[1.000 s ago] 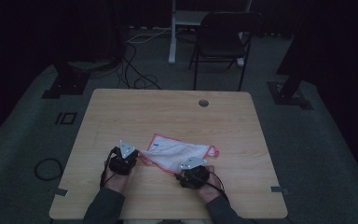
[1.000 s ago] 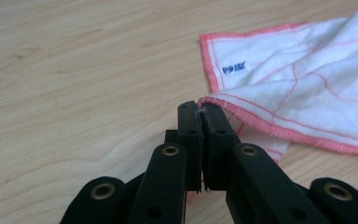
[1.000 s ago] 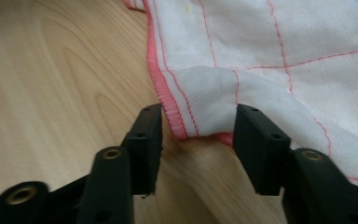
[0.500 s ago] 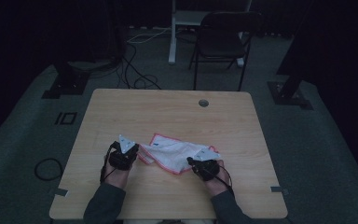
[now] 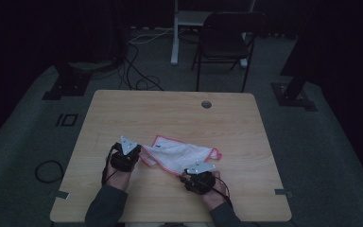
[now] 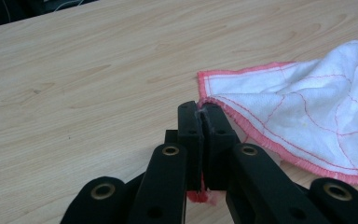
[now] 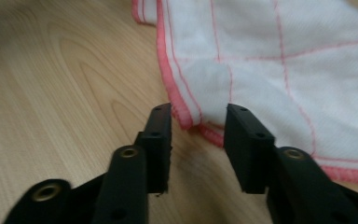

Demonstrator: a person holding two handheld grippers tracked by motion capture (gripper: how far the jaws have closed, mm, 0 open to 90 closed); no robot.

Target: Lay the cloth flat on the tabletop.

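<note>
dark lab: rig stands (image 5: 68, 80), floor cables (image 5: 134, 71)

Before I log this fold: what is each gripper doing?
Left gripper: shut on the cloth edge.
Right gripper: open, jaws just reopened, cloth corner between them, ungripped.

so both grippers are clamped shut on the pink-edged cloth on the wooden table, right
Not quite. The left gripper is clamped on the cloth's pink hem, but the right gripper is not: in the right gripper view its jaws stand apart, having just been opening, with a cloth corner loose between them on the table.
</note>
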